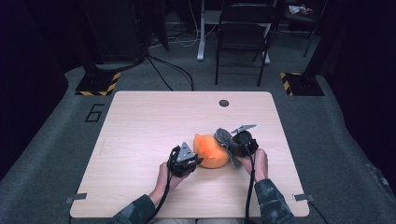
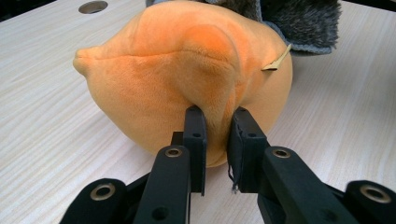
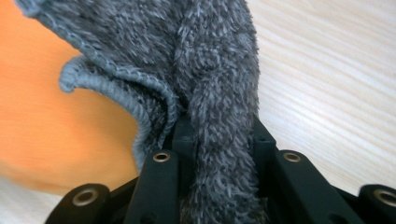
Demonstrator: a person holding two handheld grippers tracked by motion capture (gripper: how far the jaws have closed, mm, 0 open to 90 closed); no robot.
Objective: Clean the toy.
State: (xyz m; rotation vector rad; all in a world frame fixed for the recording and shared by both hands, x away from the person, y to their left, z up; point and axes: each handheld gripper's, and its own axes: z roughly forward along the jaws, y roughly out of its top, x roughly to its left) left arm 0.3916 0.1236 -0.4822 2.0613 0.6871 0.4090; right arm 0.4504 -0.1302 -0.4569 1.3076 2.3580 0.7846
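Orange plush (image 2: 187, 79): pinched fold is hidden between the left tool (image 2: 217, 140) jaws; underside can't be made out. Grey fuzzy fabric (image 3: 205, 70) is cut off by the top edge in the right gripper view, and the right tool (image 3: 217, 135) jaw tips are covered by its pile. In the high view, fabric shape is too small to tell; forearms are cut off at the bottom edge.

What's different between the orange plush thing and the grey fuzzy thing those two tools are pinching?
The orange plush toy is smooth, rounded and stuffed; the grey fuzzy cloth is shaggy, thin and has a knitted edge. The toy rests on the table; the cloth drapes against it. Both are soft, each pinched by a hand-held gripper.
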